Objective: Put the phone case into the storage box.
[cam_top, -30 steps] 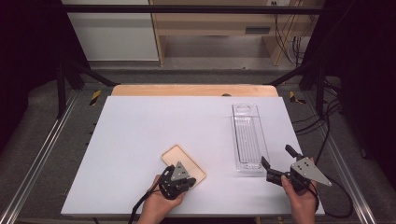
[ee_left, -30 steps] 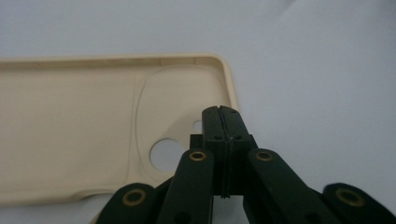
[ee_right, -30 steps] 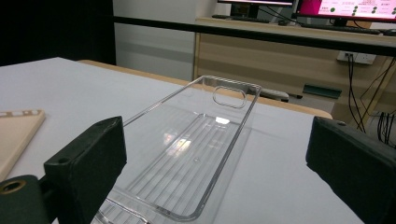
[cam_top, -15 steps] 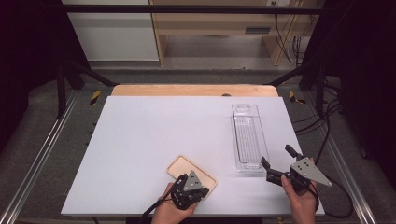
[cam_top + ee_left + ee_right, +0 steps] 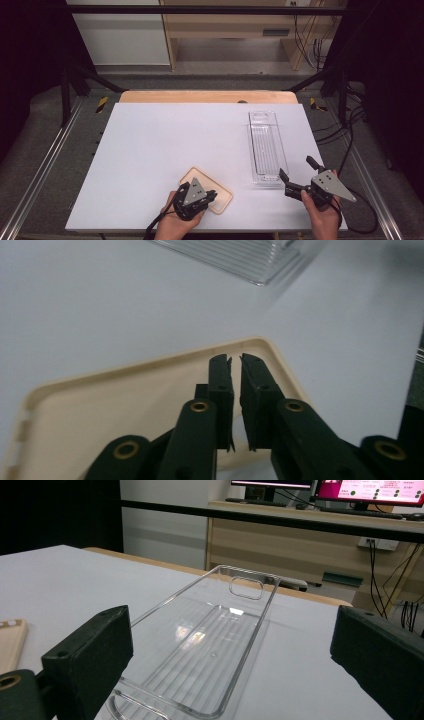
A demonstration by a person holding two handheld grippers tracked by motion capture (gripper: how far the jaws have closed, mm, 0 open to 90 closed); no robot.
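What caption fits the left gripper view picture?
Left gripper, jaws nearly shut, over a tan tray near a clear plastic tray.

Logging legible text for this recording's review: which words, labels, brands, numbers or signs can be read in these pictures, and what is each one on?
No text can be read here.
Monitor, right gripper view: pink panel with writing, too small and blurred to read.
Clear tray: no label seen.
Beige tray: no print seen.
Left gripper and right gripper: no markings legible.
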